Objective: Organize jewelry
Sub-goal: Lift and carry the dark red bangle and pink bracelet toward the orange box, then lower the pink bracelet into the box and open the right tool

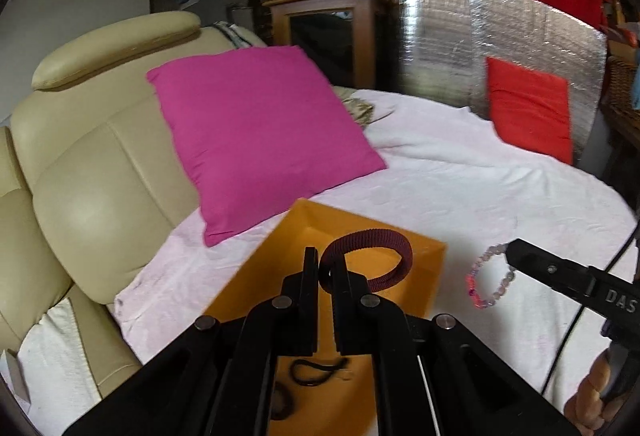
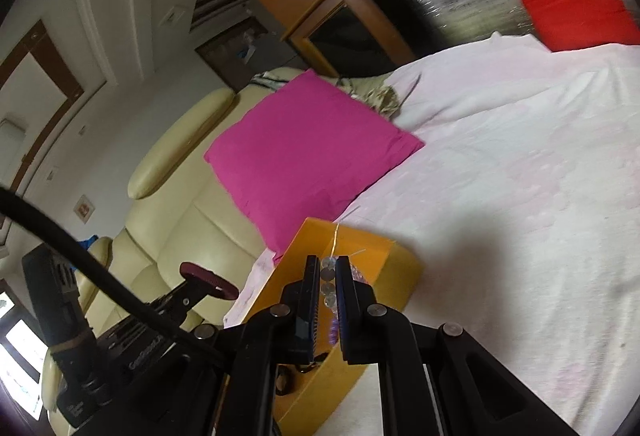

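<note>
My left gripper [image 1: 324, 259] is shut on a maroon woven bracelet [image 1: 372, 242], whose loop curls up and to the right of the fingers. Below it lies an orange tray [image 1: 416, 256] on the white sheet, with dark cords [image 1: 316, 372] inside. To the right, my right gripper [image 1: 514, 250] holds a pale beaded bracelet [image 1: 490, 278] that hangs from its tip. In the right wrist view, the right gripper [image 2: 327, 261] is shut on the clear beads [image 2: 328, 276] above the orange tray [image 2: 372, 250]. At the left the left gripper [image 2: 188, 286] carries the maroon bracelet [image 2: 210, 278].
A pink cushion [image 1: 256, 132] leans on a cream leather armchair [image 1: 88, 172] just beyond the tray. The white sheet [image 1: 500, 188] covers the bed. A red cushion [image 1: 532, 104] rests against a silver foil panel [image 1: 440, 36] at the back. A black cable [image 2: 80, 252] crosses the right wrist view.
</note>
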Tool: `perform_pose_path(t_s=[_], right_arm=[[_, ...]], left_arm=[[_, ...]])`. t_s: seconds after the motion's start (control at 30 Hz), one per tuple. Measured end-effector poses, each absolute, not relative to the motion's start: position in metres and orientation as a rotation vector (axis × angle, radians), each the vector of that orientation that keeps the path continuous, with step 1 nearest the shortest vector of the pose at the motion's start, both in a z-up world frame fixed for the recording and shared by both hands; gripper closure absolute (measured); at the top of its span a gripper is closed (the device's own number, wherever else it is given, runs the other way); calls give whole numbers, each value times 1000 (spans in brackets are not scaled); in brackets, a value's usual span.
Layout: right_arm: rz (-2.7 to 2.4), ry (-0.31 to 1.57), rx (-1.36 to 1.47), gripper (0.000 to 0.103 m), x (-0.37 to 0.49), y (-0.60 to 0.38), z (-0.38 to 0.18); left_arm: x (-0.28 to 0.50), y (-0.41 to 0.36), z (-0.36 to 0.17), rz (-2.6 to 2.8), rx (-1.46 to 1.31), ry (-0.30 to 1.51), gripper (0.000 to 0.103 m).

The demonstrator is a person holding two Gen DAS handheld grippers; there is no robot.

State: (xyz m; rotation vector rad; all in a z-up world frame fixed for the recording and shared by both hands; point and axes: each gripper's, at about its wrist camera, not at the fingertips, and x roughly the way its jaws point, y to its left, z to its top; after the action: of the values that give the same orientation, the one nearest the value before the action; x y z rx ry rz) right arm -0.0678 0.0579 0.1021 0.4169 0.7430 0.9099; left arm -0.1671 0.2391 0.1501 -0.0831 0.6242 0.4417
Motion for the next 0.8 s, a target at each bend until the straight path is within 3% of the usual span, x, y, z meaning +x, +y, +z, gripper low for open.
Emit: perform_pose_path(t_s=[0.8], right_arm=[[1022, 779, 435, 94, -25, 114, 76]], left_arm=[[-116, 301, 102, 559, -55, 757, 97]])
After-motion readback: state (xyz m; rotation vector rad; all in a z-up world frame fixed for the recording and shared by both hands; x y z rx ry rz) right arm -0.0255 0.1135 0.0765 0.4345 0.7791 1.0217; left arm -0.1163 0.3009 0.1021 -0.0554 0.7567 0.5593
